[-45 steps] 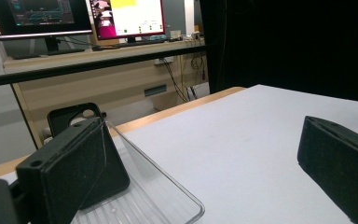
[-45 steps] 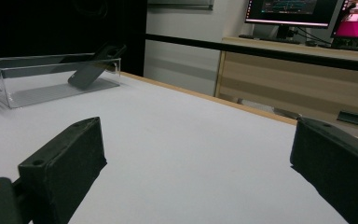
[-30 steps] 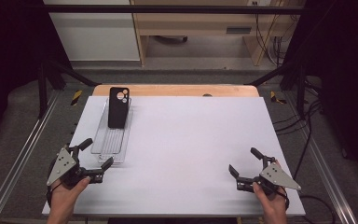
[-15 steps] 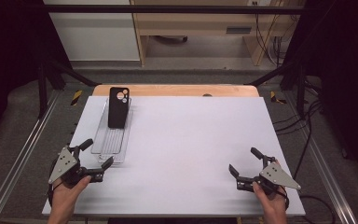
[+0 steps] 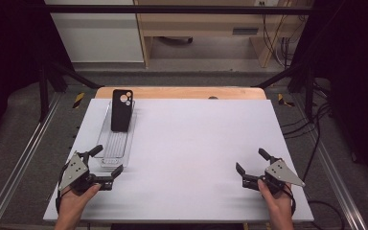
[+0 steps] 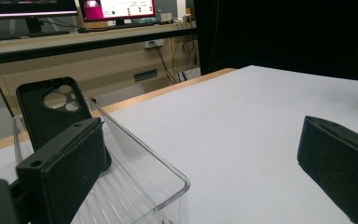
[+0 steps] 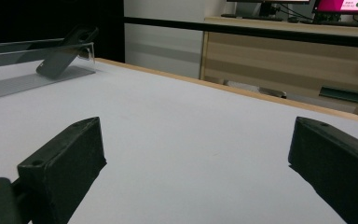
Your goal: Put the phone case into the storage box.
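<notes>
A black phone case (image 5: 121, 109) (image 6: 51, 114) (image 7: 65, 50) leans against the far end of a long clear plastic tray (image 5: 115, 142) (image 6: 135, 186) (image 7: 23, 63) at the table's left side. My left gripper (image 5: 107, 162) rests open near the front left, just at the tray's near end, with nothing between its jaws. At the front right my right gripper (image 5: 252, 161) also stands open and holds nothing, far from the tray.
The white table top (image 5: 191, 143) has a wooden strip (image 5: 182, 92) along its far edge. Beyond it stand a wooden desk (image 5: 206, 24) and cables on the floor at the right (image 5: 316, 120). Metal rails (image 5: 19, 163) run along both sides.
</notes>
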